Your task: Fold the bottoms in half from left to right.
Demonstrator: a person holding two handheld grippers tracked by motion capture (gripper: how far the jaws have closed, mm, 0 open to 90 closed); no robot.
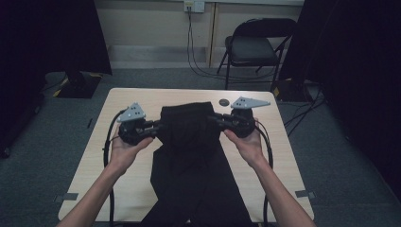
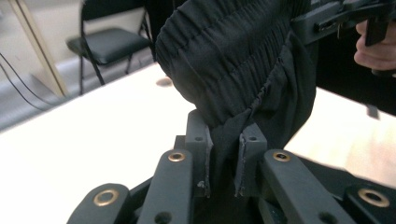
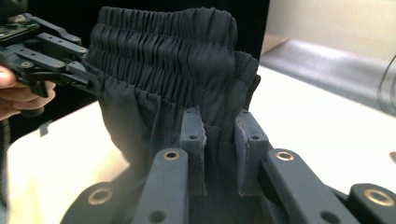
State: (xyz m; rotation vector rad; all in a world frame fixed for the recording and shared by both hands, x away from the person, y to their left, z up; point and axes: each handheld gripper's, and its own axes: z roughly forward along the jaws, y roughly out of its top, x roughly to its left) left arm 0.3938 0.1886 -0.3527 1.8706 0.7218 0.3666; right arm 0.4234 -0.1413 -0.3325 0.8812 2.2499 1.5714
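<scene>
High view showed a pale wooden table (image 1: 127, 101) carrying a pair of black trousers (image 1: 189, 156), spread lengthwise so the legs ran toward the person and off the near edge. That layout left the elastic waistband (image 1: 187, 111) at the far end, free to be worked, and it looked doubled back over the legs, probably as one fold of the garment. The left gripper (image 1: 158, 126) and the right gripper (image 1: 213, 118) came in from opposite sides, each at one end of the folded part, likely so the cloth would stay taut and level between them. In the left gripper view the jaws were pinching a bunch of fabric just below the gathered waistband (image 2: 233, 51). The right gripper view showed its jaws clamped the same way on the trousers (image 3: 163, 70). A small dark disc (image 1: 223, 101) lay beyond the garment, apart from it.
</scene>
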